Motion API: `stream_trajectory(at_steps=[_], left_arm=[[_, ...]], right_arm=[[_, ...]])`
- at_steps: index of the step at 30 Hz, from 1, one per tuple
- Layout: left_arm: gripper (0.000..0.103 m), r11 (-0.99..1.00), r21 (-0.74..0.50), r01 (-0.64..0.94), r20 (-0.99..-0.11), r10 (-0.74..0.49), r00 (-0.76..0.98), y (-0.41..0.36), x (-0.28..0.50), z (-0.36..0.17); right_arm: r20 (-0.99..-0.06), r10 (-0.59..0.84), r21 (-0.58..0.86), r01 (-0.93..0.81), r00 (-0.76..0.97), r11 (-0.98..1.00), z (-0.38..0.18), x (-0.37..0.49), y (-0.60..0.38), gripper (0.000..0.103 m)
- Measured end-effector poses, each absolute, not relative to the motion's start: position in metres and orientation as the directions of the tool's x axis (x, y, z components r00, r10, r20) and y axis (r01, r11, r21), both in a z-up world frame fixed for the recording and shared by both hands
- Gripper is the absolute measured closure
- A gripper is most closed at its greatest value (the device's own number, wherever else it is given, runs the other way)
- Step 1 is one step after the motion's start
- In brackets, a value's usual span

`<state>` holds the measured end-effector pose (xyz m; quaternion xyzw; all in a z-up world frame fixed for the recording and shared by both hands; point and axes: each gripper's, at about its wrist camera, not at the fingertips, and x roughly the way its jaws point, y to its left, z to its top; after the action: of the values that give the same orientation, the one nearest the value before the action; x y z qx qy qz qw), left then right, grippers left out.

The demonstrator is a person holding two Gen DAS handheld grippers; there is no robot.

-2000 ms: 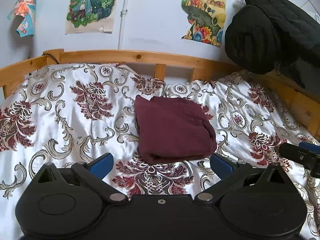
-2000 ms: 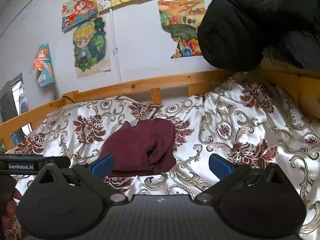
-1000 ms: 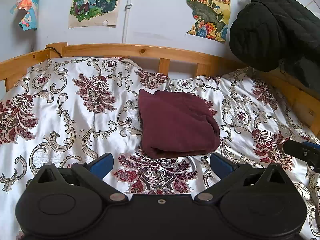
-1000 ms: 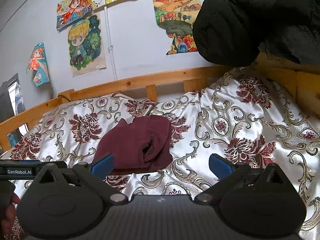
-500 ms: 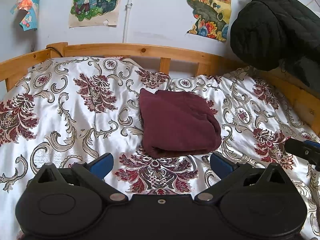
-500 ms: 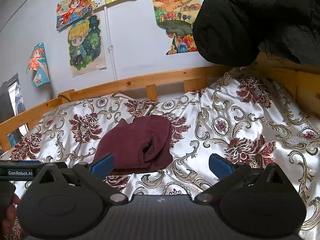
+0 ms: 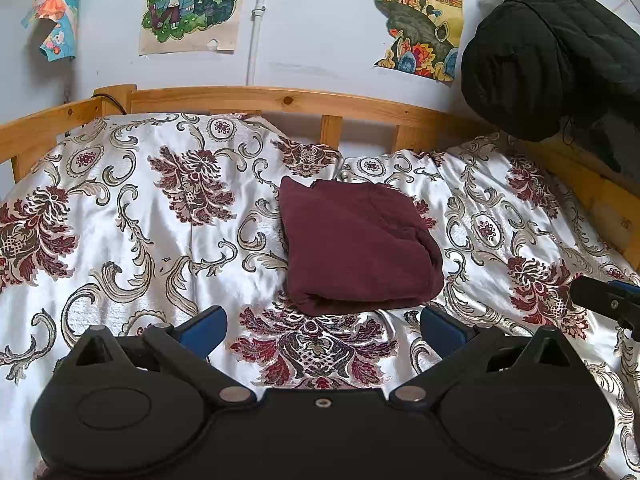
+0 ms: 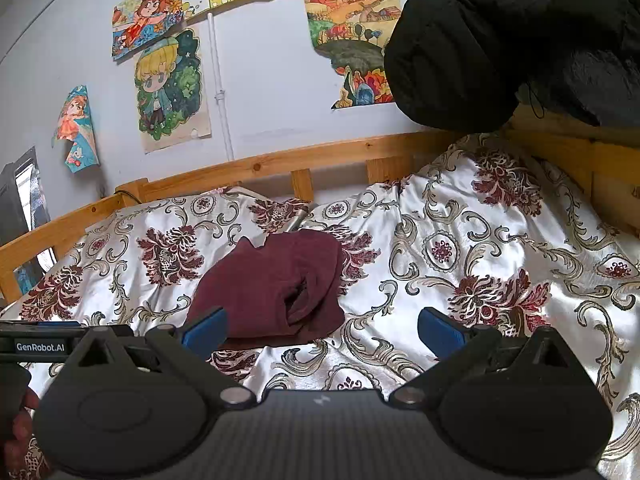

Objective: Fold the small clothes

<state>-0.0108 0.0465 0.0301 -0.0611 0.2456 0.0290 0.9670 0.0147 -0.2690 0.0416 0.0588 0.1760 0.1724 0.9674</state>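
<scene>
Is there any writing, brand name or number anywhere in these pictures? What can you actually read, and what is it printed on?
"GenRobot.AI": white letters on the black body of the left claw, seen at the left edge of the right camera's view.

The posters on the wall show only drawings; no words can be read on them.

No readable text shows on the folded maroon garment, the bedspread, the black jacket or the right claw.

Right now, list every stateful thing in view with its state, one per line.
Maroon garment: folded, lying flat on the bedspread.
Left gripper: open, empty.
Right gripper: open, empty.
Black jacket: hanging by the wall.
Bedspread: spread out, wrinkled.
</scene>
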Motion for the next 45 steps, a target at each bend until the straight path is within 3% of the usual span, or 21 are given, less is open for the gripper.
stream_trajectory(at_steps=[12,20,45], left_arm=[[0.001,0.991,-0.096,-0.091,-0.482,0.034,0.876,0.045,-0.010,0.031],[0.001,0.987,0.070,-0.144,-0.426,0.160,0.890,0.036,-0.014,0.037],[0.001,0.979,0.122,-0.165,-0.409,0.201,0.890,0.031,-0.015,0.039]], right_arm=[[-0.319,0.354,0.173,-0.313,0.879,0.934,0.042,0.015,-0.269,0.000],[-0.319,0.355,0.173,-0.314,0.879,0.934,0.041,0.015,-0.269,0.000],[-0.320,0.354,0.172,-0.313,0.879,0.934,0.042,0.015,-0.269,0.000]])
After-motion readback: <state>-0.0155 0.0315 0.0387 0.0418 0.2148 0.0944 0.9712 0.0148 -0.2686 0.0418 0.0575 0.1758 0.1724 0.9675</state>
